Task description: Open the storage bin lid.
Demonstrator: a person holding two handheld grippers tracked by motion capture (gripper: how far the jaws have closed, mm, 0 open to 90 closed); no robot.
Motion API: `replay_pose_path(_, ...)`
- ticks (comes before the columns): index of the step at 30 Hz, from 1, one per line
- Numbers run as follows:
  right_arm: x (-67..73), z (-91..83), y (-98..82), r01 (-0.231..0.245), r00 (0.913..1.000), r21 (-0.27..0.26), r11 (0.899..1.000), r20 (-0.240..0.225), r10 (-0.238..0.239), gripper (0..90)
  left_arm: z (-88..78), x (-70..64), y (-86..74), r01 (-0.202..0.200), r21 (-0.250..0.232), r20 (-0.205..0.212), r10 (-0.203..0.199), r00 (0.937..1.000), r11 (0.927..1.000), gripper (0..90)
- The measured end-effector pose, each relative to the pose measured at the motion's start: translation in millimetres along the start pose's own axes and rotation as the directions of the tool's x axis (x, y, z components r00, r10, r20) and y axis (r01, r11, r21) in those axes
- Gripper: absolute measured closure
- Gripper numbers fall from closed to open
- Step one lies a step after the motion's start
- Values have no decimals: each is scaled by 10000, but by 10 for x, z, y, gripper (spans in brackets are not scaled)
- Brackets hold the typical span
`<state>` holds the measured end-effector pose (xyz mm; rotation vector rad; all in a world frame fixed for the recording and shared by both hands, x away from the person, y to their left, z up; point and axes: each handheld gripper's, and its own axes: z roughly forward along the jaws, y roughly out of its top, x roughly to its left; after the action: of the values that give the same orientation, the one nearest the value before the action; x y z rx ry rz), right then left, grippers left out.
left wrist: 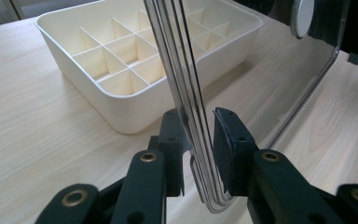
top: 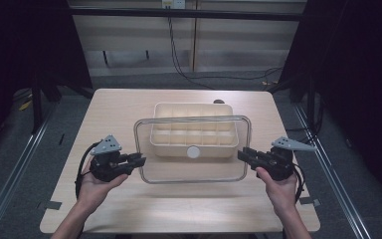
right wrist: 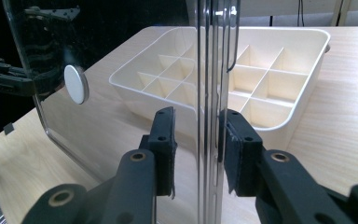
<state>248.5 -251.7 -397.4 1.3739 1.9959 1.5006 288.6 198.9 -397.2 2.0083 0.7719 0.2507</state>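
Over the wooden table (top: 104, 209), left gripper (top: 140, 160) and right gripper (top: 241, 155) each pinch the clear lid (top: 194, 172) above the divided box (top: 194, 112).

Both forearms come in from the bottom edge, palms up. Left gripper (top: 140, 160) points inward, jaws closed tight. Right gripper (top: 242, 155) faces it from the far side, level, jaws clamped too, well apart.

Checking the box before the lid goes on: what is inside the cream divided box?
The cream plastic divided box has bare compartments wherever visible; the clear lid partly crosses some, so those can't be fully checked.
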Motion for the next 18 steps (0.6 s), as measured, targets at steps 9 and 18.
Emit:
replay_pose_path(9, 35, -40, -74, -68, 9999, 151, 9999, -115, 70, 681, -40, -63, -56, -28, 63, 48, 28, 10000, 10000, 739)
replay_pose_path(18, 98, -118, -152, -12, 9999, 313, 9995, -109, 15, 686, -59, -129, -151, 61, 268, 141, -65, 9999, 9996, 739)
